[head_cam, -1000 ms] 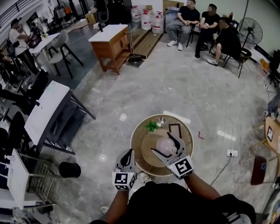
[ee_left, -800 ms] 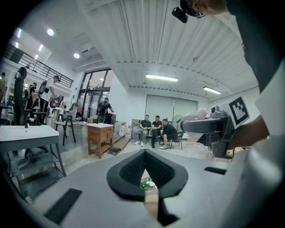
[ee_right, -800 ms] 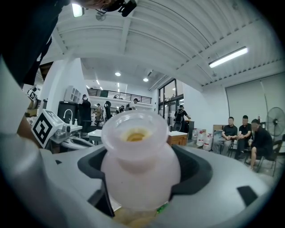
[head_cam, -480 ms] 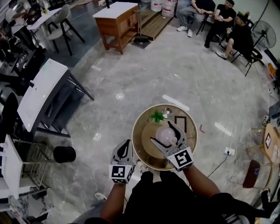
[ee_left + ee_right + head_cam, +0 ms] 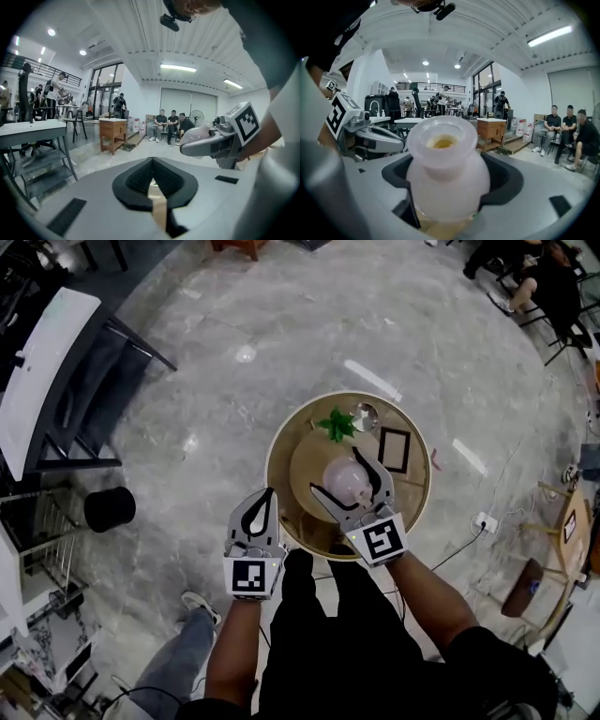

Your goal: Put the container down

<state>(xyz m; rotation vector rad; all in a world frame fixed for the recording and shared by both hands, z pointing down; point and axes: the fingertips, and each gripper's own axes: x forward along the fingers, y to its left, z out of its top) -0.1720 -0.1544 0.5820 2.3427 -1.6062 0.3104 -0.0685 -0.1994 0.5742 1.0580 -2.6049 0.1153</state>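
Two black-padded jaws of your right gripper (image 5: 341,476) are pressed against the sides of the container (image 5: 443,171), one pad at its 9 o'clock and one at its 3 o'clock in the right gripper view. You hold a small jar of frosted, milky-pink translucent material. It has a round, bulbous body, a short pinched neck and a thick, wide lip, with a yellowish tint down inside the mouth. Its surface looks matte and smooth. In the head view it sits in the grip above the middle of a round table (image 5: 281,442), over a paler tan disc (image 5: 306,457) that lies inside the table's darker, glossy rim. Whether its base touches that disc you cannot tell. At the container's 12 o'clock is a little green leafy plant (image 5: 337,424), at 1 o'clock a small shiny metal bowl (image 5: 364,414), and at 2 o'clock a flat, dark rectangular frame (image 5: 394,449). Your left gripper (image 5: 267,496) hangs at the table's 8 o'clock, just beside the rim, its grey jaws brought together so the ribbed black pads meet at the tip with nothing between them. Under it all lies a polished grey marbled floor (image 5: 234,315)
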